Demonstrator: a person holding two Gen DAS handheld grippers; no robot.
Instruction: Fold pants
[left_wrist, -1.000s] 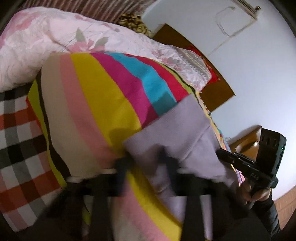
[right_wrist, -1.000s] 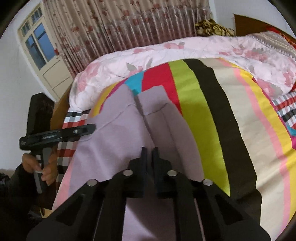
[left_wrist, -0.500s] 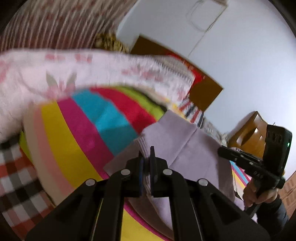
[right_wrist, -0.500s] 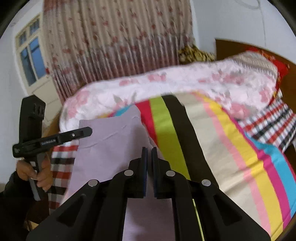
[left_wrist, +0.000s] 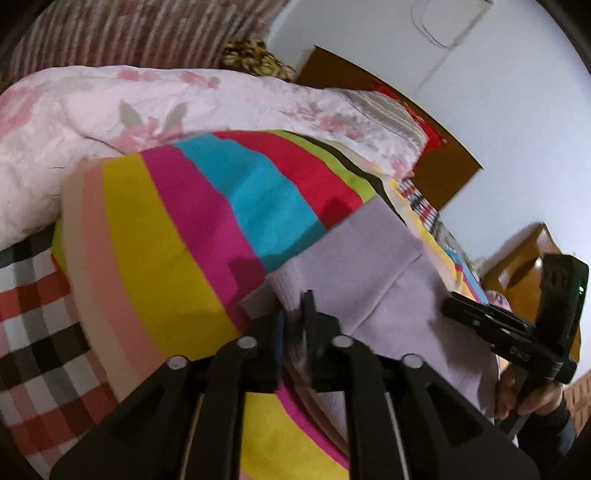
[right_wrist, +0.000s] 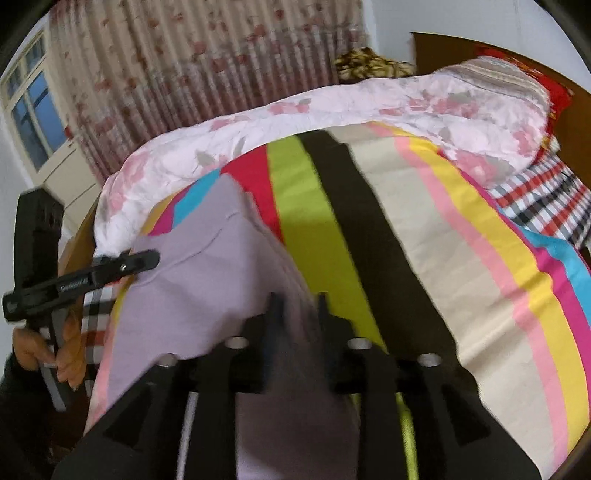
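Note:
Lilac pants (left_wrist: 369, 266) lie on a bright striped blanket (left_wrist: 177, 236) on the bed; they also show in the right wrist view (right_wrist: 199, 280). My left gripper (left_wrist: 295, 306) stands at the pants' near edge, its jaws a small way apart with lilac cloth between them. My right gripper (right_wrist: 295, 310) is wider apart, with a ridge of the pants' cloth between the blurred fingers. The right gripper shows at the right of the left wrist view (left_wrist: 509, 332). The left gripper shows at the left of the right wrist view (right_wrist: 85, 280).
A pink floral quilt (left_wrist: 110, 110) is bunched at the back of the bed. A checked sheet (left_wrist: 33, 325) shows beside the blanket. A wooden headboard (left_wrist: 436, 162) and a white wall are to the right. Floral curtains (right_wrist: 207, 62) and a window (right_wrist: 29, 118) are behind.
Both grippers were shut on the pants half a second ago; now both jaws have parted, the right more than the left. Both have come down closer to the blanket.

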